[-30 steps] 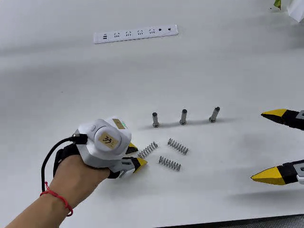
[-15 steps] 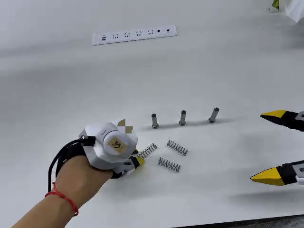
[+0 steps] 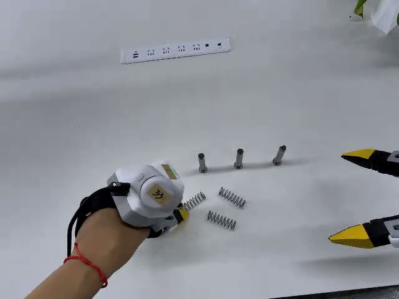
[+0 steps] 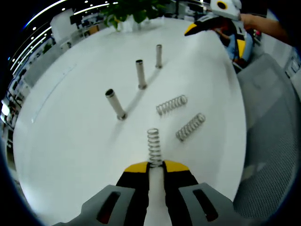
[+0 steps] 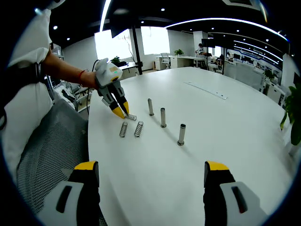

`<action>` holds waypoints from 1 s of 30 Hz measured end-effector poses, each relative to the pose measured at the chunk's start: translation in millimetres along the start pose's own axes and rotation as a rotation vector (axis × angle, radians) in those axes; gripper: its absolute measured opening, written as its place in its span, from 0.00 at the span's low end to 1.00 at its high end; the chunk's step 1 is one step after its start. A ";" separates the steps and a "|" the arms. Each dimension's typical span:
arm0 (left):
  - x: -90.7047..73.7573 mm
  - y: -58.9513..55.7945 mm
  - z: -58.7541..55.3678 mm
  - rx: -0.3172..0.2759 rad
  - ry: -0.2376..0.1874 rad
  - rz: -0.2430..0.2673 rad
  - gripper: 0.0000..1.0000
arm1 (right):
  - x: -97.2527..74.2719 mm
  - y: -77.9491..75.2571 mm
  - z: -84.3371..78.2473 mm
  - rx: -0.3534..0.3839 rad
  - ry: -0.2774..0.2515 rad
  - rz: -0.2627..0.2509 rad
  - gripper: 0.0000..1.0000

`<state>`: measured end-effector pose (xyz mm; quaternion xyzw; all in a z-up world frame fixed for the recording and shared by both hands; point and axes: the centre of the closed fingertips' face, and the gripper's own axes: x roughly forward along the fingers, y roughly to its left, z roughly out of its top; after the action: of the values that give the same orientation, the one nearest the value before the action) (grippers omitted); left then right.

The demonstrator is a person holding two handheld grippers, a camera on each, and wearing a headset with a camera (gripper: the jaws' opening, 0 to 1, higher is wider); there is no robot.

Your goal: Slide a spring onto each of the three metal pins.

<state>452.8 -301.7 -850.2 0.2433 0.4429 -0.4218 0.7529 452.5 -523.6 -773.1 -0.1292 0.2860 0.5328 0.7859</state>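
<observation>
The fingers [image 4: 136,167] of the left gripper [image 4: 156,165] are pinching nearly shut on the near end of the first spring [image 4: 154,143], which is reaching out toward 12 o'clock in the left gripper view and seems to be lying low over the white table [image 4: 70,155]. The second spring [image 4: 171,104] and third spring [image 4: 191,126] are lying loose at about 1 o'clock from those tips. The three pins are standing upright in a row running from 11 toward 12 o'clock: the nearest pin [image 4: 115,104], the middle pin [image 4: 139,74] and the far pin [image 4: 159,55]. All three are showing bare shafts, with no coil around any of them.

The right gripper [image 3: 352,195] is hovering wide open at 3 o'clock in the head view, holding nothing (well apart from the pins and springs).

So the work is only beginning: one spring is being gripped, none is seated, and all three pins are waiting.
</observation>
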 end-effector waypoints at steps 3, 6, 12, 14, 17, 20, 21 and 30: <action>-0.5 -0.1 -0.7 -0.014 -0.006 -0.005 0.11 | 0.7 0.4 0.8 0.000 -0.001 -0.001 0.93; -2.0 0.3 -1.8 -0.022 -0.014 -0.005 0.11 | 1.8 1.2 1.5 0.000 -0.001 0.001 0.93; -6.0 0.8 -2.2 -0.043 -0.032 -0.009 0.10 | 3.6 2.1 2.1 -0.001 0.002 0.003 0.93; -7.8 0.7 -2.2 -0.054 -0.039 -0.011 0.10 | 3.8 2.0 2.5 -0.003 0.003 0.003 0.93; -9.6 0.1 -2.1 -0.056 -0.045 -0.013 0.10 | 4.0 2.0 2.3 -0.002 0.004 0.002 0.93; -11.8 0.3 -2.4 -0.070 -0.056 -0.015 0.10 | 4.4 2.5 2.3 0.000 0.005 0.003 0.92; -12.4 0.4 -2.7 -0.072 -0.058 -0.014 0.10 | 4.5 2.5 2.1 -0.002 0.007 0.002 0.92; -18.0 -0.9 -1.7 -0.092 -0.085 -0.019 0.10 | 5.9 3.6 3.4 -0.003 0.007 0.002 0.92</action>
<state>446.7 -293.3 -835.3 0.1859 0.4316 -0.4180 0.7774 451.8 -515.9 -773.5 -0.1318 0.2882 0.5337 0.7841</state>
